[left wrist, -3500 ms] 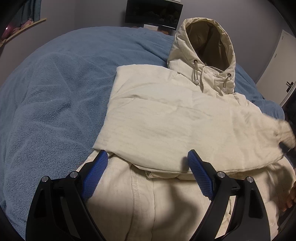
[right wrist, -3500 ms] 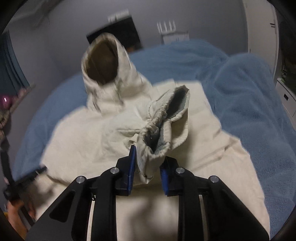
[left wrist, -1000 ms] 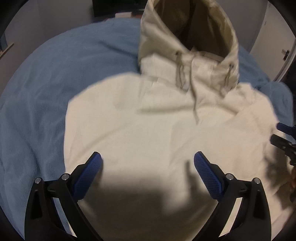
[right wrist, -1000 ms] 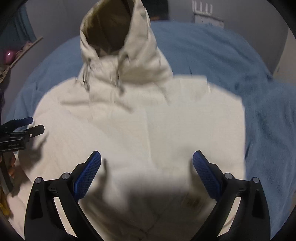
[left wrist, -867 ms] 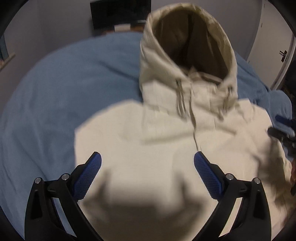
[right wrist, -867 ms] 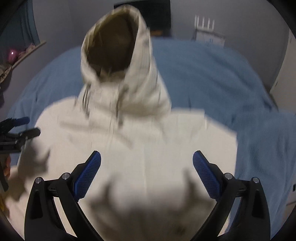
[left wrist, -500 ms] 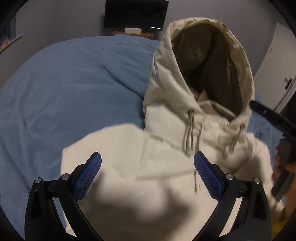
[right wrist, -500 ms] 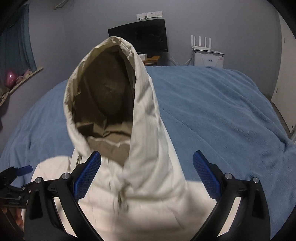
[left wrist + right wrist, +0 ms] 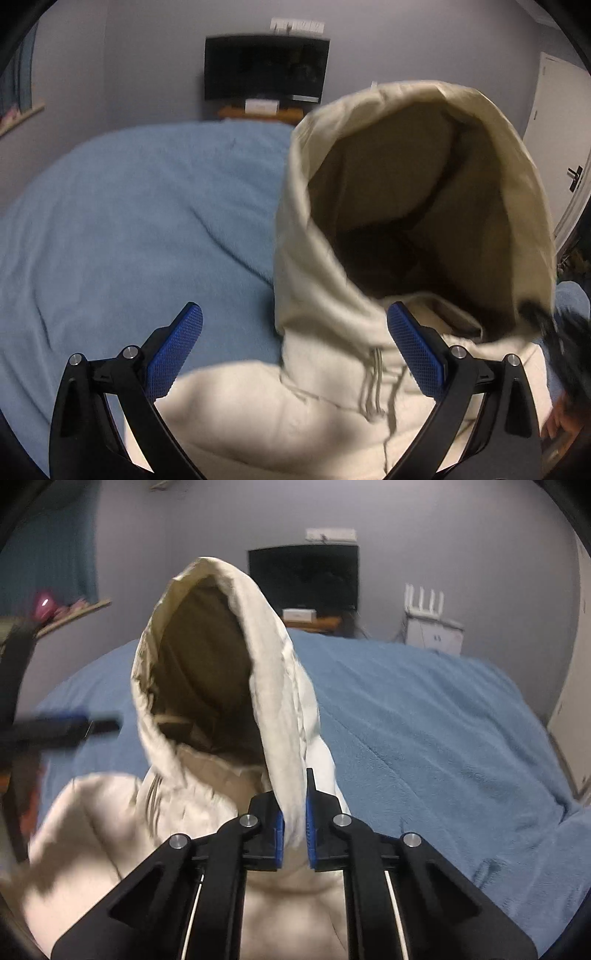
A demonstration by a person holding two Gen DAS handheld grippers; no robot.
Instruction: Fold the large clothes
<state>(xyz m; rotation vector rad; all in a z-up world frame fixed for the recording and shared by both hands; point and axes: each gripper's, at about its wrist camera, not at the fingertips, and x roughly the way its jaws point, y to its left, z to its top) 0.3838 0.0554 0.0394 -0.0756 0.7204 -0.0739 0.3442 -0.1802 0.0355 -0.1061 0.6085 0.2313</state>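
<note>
On the blue blanket (image 9: 424, 720): cream hoodie (image 9: 295, 417) lies flat, hood (image 9: 207, 672) standing open toward the far wall. Right gripper (image 9: 294, 825) clamped on the hood's right rim, fabric pinched between the pads. Left gripper (image 9: 295, 347) wide, holding nothing, hood's left edge between its fingers. TV (image 9: 266, 72) on far wall.

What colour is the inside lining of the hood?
The hood lining is olive-tan, darker than the cream hoodie. It shows best in the left wrist view.

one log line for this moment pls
task: fold hoodie | right hand-held gripper: shut on hood edge | left hand-held gripper: open, empty | surface: blue blanket
</note>
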